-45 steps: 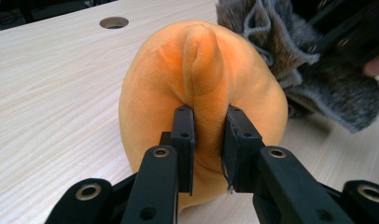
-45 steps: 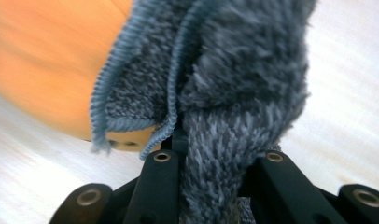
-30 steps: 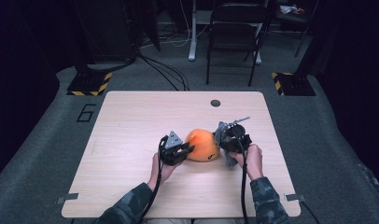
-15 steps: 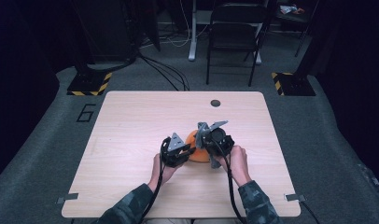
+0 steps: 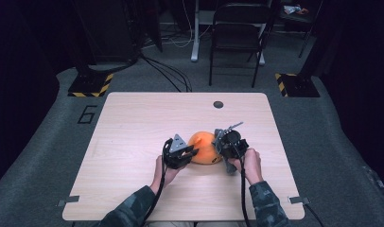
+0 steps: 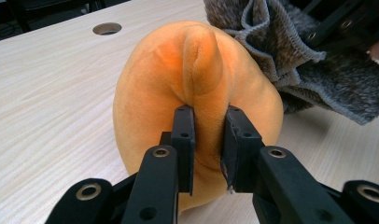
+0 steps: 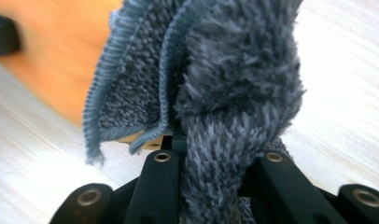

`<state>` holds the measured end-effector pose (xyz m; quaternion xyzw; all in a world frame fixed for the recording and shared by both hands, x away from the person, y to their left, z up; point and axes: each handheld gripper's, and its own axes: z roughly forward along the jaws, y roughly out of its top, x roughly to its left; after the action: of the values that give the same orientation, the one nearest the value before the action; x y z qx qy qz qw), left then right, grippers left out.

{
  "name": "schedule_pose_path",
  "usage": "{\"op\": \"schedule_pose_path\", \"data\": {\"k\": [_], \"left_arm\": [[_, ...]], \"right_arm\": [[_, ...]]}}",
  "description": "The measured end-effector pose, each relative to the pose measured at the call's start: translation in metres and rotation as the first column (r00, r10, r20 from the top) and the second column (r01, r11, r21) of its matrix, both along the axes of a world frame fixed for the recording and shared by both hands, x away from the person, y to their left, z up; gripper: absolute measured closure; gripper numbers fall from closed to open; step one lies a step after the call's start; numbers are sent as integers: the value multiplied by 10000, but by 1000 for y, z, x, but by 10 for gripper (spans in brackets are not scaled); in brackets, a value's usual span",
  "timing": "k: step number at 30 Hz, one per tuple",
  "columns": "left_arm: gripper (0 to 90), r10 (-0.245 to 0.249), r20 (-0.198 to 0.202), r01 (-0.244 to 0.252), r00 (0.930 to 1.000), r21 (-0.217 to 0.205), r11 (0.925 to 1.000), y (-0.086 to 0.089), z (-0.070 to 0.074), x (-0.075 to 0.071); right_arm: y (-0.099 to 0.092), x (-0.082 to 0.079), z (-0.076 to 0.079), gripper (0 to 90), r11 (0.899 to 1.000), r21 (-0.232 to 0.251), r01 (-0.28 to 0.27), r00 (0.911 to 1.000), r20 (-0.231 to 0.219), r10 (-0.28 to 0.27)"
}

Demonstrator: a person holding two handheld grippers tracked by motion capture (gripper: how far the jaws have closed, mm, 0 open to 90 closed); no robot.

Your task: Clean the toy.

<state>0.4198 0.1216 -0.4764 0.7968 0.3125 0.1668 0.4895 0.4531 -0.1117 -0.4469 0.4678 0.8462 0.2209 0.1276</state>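
Observation:
An orange plush toy point(image 5: 203, 147) lies on the wooden table point(image 5: 133, 123), between my two grippers. My left gripper point(image 5: 189, 154) is shut on a fold of the orange plush toy point(image 6: 197, 93), pinching it from the toy's left side. My right gripper point(image 5: 220, 150) is shut on a grey fluffy cloth point(image 7: 225, 93), which bunches up over the jaws and hides the pads. The grey cloth point(image 6: 309, 60) hangs against the toy's right side. In the right gripper view the orange toy point(image 7: 52, 51) sits behind the cloth at the upper left.
A round cable hole point(image 5: 218, 104) sits in the table near its far edge. A black folding chair point(image 5: 237, 38) and cables stand on the floor beyond the table. Bare wood lies to the left and front of the toy.
My right gripper with the grey cloth swung in over the toy half a second ago, then drew back to the toy's right side and sank a little. The left gripper stayed put.

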Motion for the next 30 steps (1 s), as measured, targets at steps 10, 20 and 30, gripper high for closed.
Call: {"op": "schedule_pose_path", "data": {"k": [10, 20, 30], "left_arm": [[752, 94, 11, -94, 10000, -162, 9998, 2, -1, 2], [748, 104, -22, -104, 9999, -303, 9995, 3, -2, 3], [501, -560, -306, 545, 9980, -494, 9973, 12, 3, 10]], "right_arm": [[-13, 11, -35, 767, 9983, -248, 520, 9964, -664, -535], [-13, -3, 33, 768, 9935, 1080, 363, 9977, 537, -423], [17, -5, 11, 780, 9975, 638, -318, 9957, 891, 261]]}}
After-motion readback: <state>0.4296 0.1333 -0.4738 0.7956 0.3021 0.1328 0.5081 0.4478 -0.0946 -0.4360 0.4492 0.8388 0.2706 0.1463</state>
